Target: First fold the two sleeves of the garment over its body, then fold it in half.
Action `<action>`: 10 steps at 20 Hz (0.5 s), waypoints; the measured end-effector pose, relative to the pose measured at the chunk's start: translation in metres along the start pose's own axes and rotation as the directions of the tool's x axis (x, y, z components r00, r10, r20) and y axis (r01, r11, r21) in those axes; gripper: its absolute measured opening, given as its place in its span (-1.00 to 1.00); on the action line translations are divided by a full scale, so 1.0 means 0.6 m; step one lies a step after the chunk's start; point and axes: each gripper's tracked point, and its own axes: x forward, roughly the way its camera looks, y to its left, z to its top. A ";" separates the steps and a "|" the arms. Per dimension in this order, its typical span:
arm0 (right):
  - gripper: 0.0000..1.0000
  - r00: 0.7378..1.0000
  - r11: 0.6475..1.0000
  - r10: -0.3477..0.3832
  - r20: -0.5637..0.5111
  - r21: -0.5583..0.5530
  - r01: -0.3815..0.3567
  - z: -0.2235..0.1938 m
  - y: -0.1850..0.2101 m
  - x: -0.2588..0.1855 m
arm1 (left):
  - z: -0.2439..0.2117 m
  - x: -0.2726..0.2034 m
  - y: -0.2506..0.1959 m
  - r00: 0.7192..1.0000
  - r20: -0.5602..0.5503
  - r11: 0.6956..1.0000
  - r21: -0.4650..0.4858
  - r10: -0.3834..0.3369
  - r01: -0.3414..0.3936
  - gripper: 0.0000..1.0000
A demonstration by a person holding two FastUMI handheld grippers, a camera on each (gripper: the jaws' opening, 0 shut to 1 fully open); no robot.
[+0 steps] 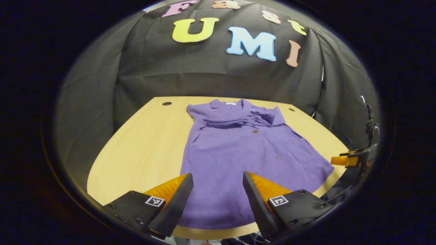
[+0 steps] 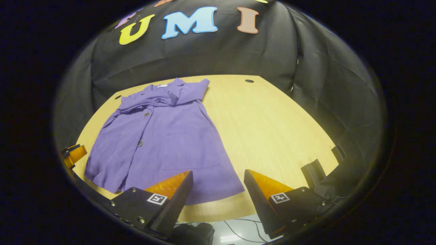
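Purple garment lies flat on the table, collar toward the booth wall, hem at the near edge. Both sleeves look folded in across the chest, bunched just below the collar; exact layering hard to tell from this angle. Body not folded in half. Left gripper hovers over the hem, jaws wide, holding nothing. Right gripper sits above the garment's near right corner and bare table, jaws also wide and empty. In the right gripper view the left gripper's orange finger shows at the table's left edge.
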 end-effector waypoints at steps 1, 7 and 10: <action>0.88 1.000 1.000 0.002 -0.004 0.008 -0.002 -0.003 -0.004 0.002 | -0.012 -0.009 0.008 1.000 -0.011 1.000 0.000 0.006 -0.006 0.91; 0.88 0.999 0.998 0.018 -0.035 0.063 -0.016 -0.020 -0.022 0.013 | -0.076 -0.037 0.052 0.996 -0.061 0.997 -0.048 0.061 -0.064 0.90; 0.89 0.998 0.995 0.031 -0.060 0.102 -0.024 -0.027 -0.020 0.015 | -0.104 -0.039 0.058 0.993 -0.090 0.996 -0.051 0.074 -0.079 0.86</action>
